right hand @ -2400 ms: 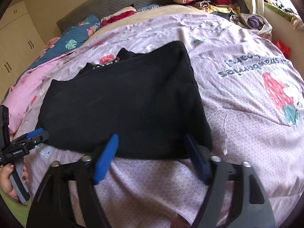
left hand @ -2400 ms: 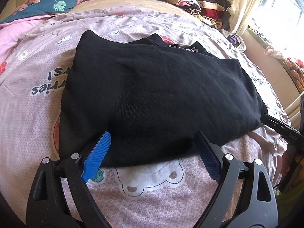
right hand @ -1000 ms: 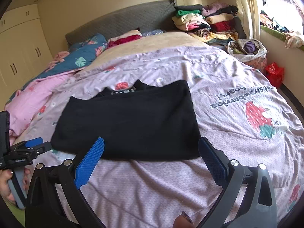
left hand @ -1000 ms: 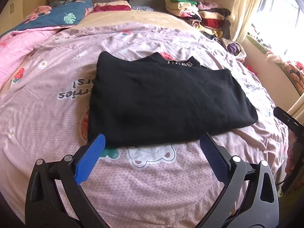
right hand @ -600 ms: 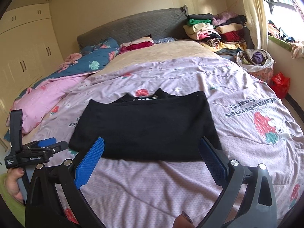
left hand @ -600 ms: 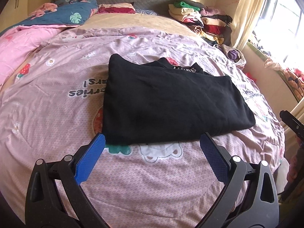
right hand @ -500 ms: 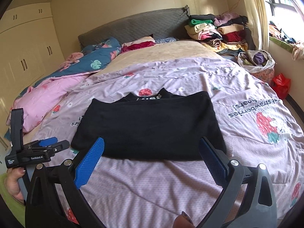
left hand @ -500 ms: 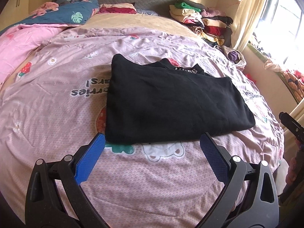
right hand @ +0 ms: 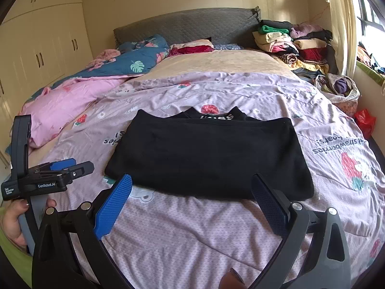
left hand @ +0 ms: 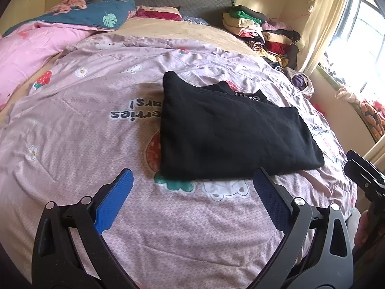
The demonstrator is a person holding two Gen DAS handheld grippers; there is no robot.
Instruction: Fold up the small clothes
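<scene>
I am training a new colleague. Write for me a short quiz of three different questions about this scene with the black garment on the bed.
1. True or false: the left claw is shut on the black garment.
2. Multiple choice: where is the stack of folded clothes? A) on the garment; B) at the far right corner of the bed, beside the headboard; C) on the floor under the claws.
3. Fill in: the garment lies folded on a purple quilt printed with bears and ______.

Key: 1. False; both the left claw and the right claw are open and empty. 2. B. 3. strawberries.
</scene>
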